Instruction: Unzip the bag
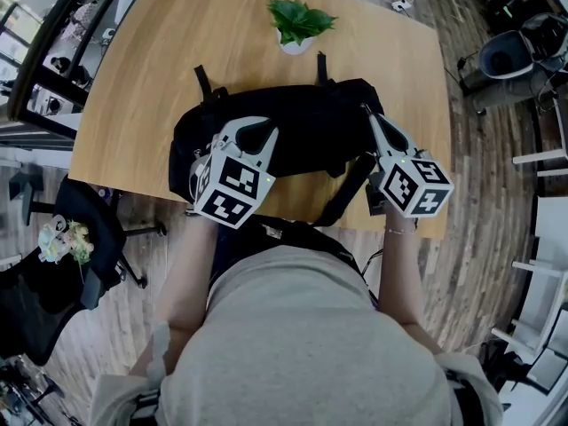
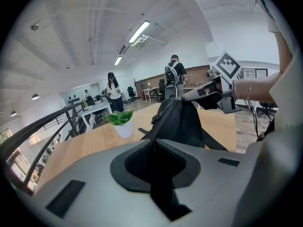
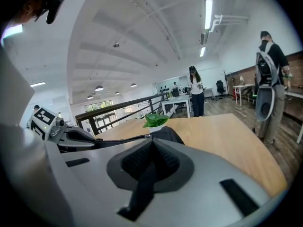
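Wood table (image 1: 133, 78): fills the upper half of the head view and carries all items.
Bag (image 1: 311, 122): black, at table centre, lying lengthwise left to right.
Strap (image 1: 344, 193): black, runs from the bag's lower right over the near table edge.
Plant (image 1: 300, 20): green, in a white pot, upper centre, just behind the bag.
Left gripper (image 1: 256, 133): at the bag's left end; jaws clamped on black fabric, with the zip line running up between the pads.
Right gripper (image 1: 373, 118): at the bag's right end; jaws pressed together, pinching the bag at its zip line. The pull is too small to confirm.
Bag top: raised to a peak at the right gripper, with a taut ridge between both grippers.
People (image 3: 272, 79): standing, right side of the right gripper view.
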`<state>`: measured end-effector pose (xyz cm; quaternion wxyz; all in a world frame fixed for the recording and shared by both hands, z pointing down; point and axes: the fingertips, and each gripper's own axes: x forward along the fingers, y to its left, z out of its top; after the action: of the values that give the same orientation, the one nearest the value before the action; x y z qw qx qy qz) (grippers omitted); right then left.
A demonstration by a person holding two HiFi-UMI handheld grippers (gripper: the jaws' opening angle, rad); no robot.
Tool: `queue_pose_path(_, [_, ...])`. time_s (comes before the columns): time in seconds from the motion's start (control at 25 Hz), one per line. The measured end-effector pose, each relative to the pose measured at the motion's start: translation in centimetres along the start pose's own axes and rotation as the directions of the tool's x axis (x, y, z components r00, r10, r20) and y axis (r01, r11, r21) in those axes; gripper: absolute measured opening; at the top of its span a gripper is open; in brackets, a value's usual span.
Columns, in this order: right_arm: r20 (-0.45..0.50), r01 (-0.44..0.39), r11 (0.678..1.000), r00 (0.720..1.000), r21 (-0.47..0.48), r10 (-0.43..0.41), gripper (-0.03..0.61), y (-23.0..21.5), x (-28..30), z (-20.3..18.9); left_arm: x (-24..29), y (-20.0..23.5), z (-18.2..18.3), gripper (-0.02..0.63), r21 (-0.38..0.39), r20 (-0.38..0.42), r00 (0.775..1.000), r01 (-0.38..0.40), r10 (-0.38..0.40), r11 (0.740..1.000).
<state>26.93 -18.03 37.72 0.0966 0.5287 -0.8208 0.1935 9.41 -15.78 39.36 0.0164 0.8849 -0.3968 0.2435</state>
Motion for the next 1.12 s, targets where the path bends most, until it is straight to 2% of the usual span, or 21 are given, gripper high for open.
queue_pose_path(0.16, [0.023,-0.004,1.0,1.0,0.015,0.003,0.012,0.4,-0.1,-0.2,-0.2,-0.5,-0.1,0.047,0.002,-0.004,1.0,-0.006,0.006,1.0])
queue_pose_path(0.32, [0.046,0.018,0.999,0.999,0.027,-0.019,0.012,0.8,-0.2,-0.4,-0.6,-0.7,-0.4,0.053,-0.046,-0.002,1.0,-0.017,0.017,0.999])
queue_pose_path(0.44, [0.067,0.043,0.998,0.997,0.035,-0.045,0.018,1.1,-0.6,-0.1,-1.3,0.0,-0.6,0.117,-0.163,0.012,0.999,-0.04,0.042,0.986])
queue_pose_path(0.52, [0.101,0.055,0.998,0.993,0.036,-0.058,0.045,1.4,-1.3,0.7,-2.3,1.1,-1.0,0.18,-0.283,0.024,0.997,-0.058,0.068,0.957])
queue_pose_path(0.56, [0.119,0.052,0.998,0.991,0.037,-0.056,0.044,1.7,-1.7,1.2,-2.9,1.7,-1.0,0.187,-0.33,0.035,0.996,-0.064,0.08,0.942])
queue_pose_path(0.84, [0.12,-0.105,0.994,0.987,-0.026,0.108,0.08,6.1,-2.3,2.1,-6.4,4.3,0.2,0.187,-0.5,0.149,0.972,-0.085,0.182,0.862])
queue_pose_path(0.92, [0.119,-0.133,0.99,0.983,-0.038,0.137,0.086,7.5,-2.4,1.9,-7.1,4.3,0.4,0.187,-0.512,0.17,0.967,-0.077,0.188,0.856])
queue_pose_path(1.12, [0.076,-0.206,0.976,0.974,-0.066,0.211,0.091,10.6,-2.0,0.6,-7.4,3.0,0.6,0.184,-0.501,0.181,0.969,-0.054,0.166,0.864])
